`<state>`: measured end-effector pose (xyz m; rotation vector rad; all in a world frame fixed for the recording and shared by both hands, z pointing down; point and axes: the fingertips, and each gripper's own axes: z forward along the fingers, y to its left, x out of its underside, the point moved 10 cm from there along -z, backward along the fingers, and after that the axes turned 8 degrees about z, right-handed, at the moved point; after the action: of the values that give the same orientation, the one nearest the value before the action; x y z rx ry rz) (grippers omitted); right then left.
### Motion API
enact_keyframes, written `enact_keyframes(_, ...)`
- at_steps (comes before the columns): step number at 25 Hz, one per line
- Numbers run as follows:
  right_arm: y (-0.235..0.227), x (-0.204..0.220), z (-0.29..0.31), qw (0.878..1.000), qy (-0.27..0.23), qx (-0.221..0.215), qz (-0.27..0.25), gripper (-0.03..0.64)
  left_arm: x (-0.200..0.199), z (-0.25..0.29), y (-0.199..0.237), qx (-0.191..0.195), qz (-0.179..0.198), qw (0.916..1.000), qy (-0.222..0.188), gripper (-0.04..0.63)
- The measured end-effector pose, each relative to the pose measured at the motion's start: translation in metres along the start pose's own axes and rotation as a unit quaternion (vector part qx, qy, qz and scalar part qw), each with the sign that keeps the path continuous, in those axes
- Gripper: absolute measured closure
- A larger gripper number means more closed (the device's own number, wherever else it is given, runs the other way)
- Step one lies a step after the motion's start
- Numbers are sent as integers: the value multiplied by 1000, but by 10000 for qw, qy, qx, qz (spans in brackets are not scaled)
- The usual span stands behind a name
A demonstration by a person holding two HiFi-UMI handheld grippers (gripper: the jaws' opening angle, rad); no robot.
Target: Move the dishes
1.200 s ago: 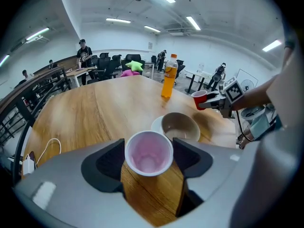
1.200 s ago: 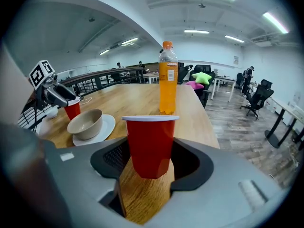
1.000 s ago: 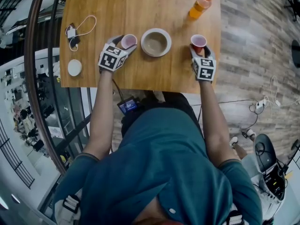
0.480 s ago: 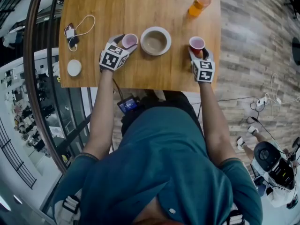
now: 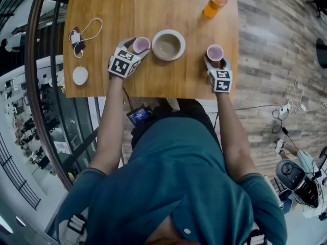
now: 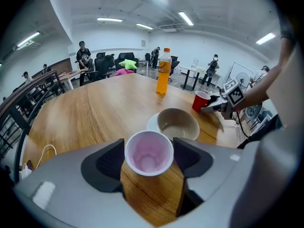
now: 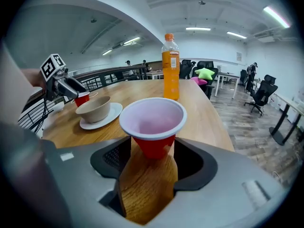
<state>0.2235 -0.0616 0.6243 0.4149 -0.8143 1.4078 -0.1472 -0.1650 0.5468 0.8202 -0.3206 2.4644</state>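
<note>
A red cup with a white inside (image 5: 141,44) stands on the wooden table (image 5: 127,9) left of a beige bowl (image 5: 168,45) on a white saucer. My left gripper (image 5: 138,49) is shut on this cup (image 6: 148,152), whose rim touches both jaws. A second red cup (image 5: 215,51) sits right of the bowl, near the table's right edge. My right gripper (image 5: 215,60) is shut on it (image 7: 153,122). The bowl (image 6: 178,124) lies between the two grippers, untouched.
An orange drink bottle (image 5: 214,4) stands at the table's far right. A white cable with a small charger (image 5: 79,37) and a white round lid (image 5: 80,75) lie at the left. The table's near edge runs just behind both grippers; desks, chairs and people are beyond.
My right gripper has drawn back slightly toward the near edge with its cup, which now stands more upright. The left gripper and its cup have stayed in place.
</note>
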Motion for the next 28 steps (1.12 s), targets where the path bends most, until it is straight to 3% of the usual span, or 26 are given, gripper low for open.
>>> enact_keyframes(7, 4, -2, -5, 9999, 112, 11, 25, 341, -5, -4, 3, 48, 144, 9998, -93, 275)
enact_keyframes(19, -5, -28, -34, 9988, -274, 398, 72, 341, -9, -25, 4, -116, 169, 9983, -537, 273)
enact_keyframes(28, 5, -41, -44, 9992, -261, 306, 5, 341, -2, -12, 11, 19, 100, 9993, -356, 273)
